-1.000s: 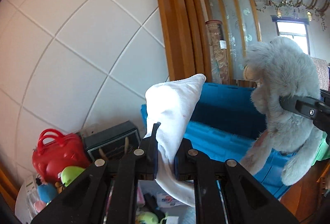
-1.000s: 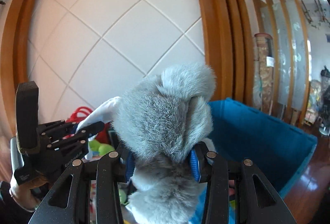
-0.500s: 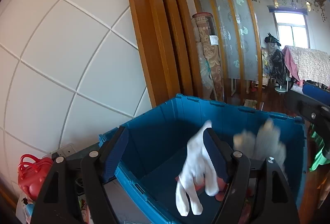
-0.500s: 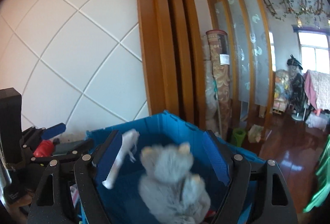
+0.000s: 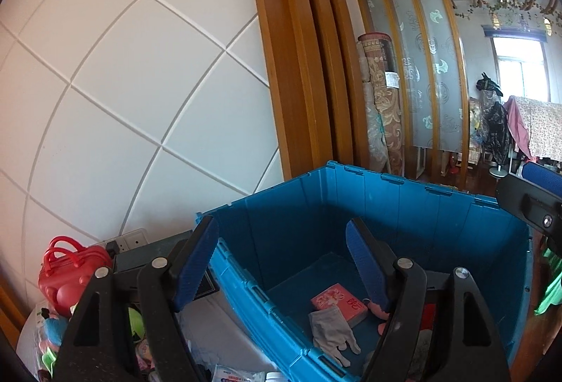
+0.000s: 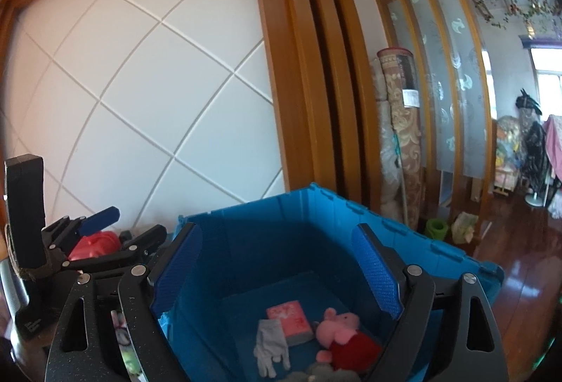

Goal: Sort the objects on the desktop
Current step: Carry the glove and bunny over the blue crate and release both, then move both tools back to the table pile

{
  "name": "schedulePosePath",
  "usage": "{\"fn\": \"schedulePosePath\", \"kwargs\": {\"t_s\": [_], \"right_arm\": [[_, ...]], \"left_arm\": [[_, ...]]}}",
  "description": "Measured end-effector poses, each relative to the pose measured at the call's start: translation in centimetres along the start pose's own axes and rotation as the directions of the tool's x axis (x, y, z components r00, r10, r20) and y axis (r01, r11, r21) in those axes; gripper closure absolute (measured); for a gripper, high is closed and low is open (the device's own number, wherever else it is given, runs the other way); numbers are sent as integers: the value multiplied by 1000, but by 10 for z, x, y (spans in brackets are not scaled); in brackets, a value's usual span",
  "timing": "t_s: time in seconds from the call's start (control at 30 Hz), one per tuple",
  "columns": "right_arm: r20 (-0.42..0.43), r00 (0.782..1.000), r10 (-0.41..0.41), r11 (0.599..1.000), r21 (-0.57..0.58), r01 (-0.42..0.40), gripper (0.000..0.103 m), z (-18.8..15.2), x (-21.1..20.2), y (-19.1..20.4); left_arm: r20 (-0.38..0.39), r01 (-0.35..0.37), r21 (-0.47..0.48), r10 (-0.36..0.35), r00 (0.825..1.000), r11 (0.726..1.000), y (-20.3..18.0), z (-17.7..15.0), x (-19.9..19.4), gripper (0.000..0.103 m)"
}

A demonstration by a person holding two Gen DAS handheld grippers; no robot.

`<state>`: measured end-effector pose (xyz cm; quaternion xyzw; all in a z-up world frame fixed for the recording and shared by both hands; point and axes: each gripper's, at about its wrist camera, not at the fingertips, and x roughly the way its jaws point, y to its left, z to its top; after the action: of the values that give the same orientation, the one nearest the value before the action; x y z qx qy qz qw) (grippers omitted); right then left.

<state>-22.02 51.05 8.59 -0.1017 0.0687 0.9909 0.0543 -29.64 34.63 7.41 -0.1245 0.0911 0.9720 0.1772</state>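
Both grippers, left (image 5: 282, 262) and right (image 6: 277, 271), hang empty over the blue bin (image 5: 386, 185); the right's jaws are opening wider. Remaining clutter (image 5: 56, 332) lies beyond the bin's left wall, so we judge the left gripper nearer.

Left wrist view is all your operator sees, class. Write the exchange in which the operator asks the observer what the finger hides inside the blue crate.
Observer: A pink pig plush toy in a red dress lies on the floor of the crate, right of the pink packet.
Operator: Anything else down there besides the grey glove?
Observer: Yes, some grey plush fur at the bottom edge of the right wrist view, nearer the camera than the pig.
Operator: Is the right gripper empty?
Observer: Its fingers are opening, and nothing is between them.
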Motion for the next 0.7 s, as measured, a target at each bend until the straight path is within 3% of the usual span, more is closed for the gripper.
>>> {"fn": "schedulePosePath", "kwargs": {"t_s": [0.4, 0.7], "right_arm": [[-33, 988, 152, 986, -63, -154, 14, -24, -15, 56], [-74, 957, 279, 953, -98, -285, 14, -39, -23, 144]], "left_arm": [[-41, -202, -87, 199, 979, 975, 78, -63, -57, 28], [-130, -342, -106, 328, 936, 934, 167, -122, -105, 28]]}}
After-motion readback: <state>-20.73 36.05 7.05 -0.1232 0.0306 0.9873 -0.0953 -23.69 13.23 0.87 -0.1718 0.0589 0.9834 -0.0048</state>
